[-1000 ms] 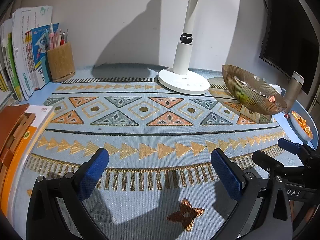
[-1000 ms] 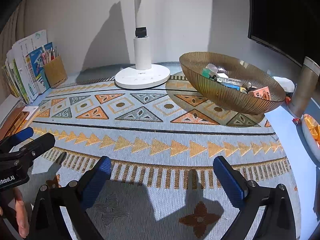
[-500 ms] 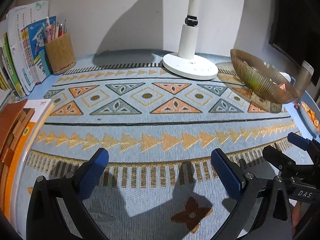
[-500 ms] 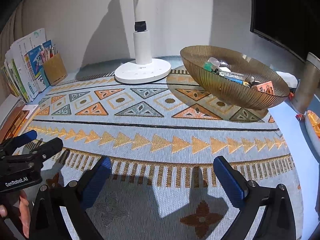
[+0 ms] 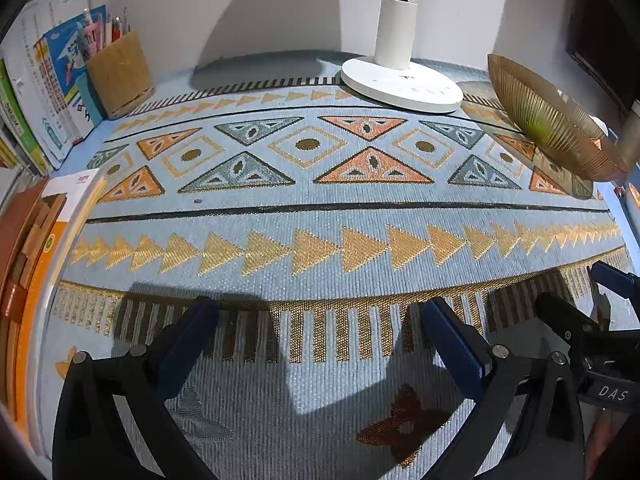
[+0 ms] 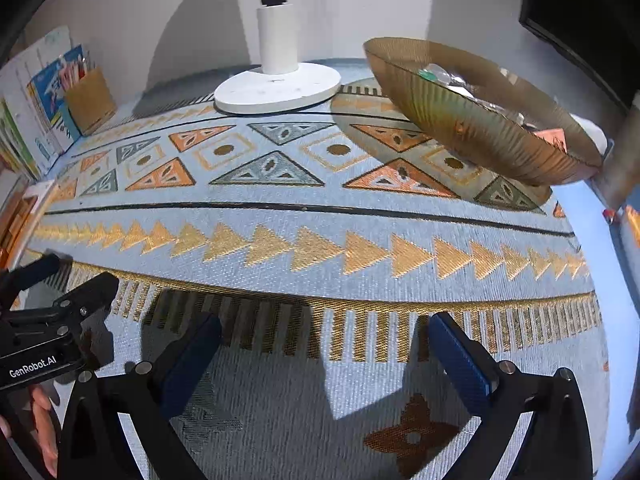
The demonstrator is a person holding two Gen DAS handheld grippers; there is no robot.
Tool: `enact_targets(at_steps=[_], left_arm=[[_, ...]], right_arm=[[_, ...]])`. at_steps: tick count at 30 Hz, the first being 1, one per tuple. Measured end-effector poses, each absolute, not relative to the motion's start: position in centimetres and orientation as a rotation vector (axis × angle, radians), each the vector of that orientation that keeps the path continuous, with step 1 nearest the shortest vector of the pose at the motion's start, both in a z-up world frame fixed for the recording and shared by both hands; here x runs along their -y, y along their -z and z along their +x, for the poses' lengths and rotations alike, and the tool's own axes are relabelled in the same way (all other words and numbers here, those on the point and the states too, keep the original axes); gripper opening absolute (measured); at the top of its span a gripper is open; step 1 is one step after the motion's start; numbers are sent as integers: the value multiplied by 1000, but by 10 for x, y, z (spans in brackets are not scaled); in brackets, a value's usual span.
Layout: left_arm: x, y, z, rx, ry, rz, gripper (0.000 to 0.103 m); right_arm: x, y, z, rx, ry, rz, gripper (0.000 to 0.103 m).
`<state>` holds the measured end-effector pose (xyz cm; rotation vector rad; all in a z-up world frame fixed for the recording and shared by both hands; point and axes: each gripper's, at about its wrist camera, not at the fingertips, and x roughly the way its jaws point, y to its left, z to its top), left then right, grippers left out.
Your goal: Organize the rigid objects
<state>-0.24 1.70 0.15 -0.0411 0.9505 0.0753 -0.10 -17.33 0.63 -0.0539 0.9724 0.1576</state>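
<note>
An amber ribbed glass bowl stands at the back right of the patterned mat and holds several small items; it also shows in the left wrist view. My left gripper is open and empty, low over the mat's near edge. My right gripper is open and empty, also low over the near edge. Each gripper shows in the other's view: the right gripper at the right edge, the left gripper at the left edge.
A white lamp base stands at the back middle. A wooden pen holder and upright books are at the back left. Stacked books lie along the left edge. A metal cup stands right of the bowl.
Both grippers have dropped lower and moved a little forward over the mat. Both stay open and empty.
</note>
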Motion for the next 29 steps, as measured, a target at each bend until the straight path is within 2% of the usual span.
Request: enact_targets(at_steps=[29], left_arm=[[-18, -1, -3, -935, -57, -35, 103]], right_arm=[[175, -5, -2, -937, -212, -82, 103]])
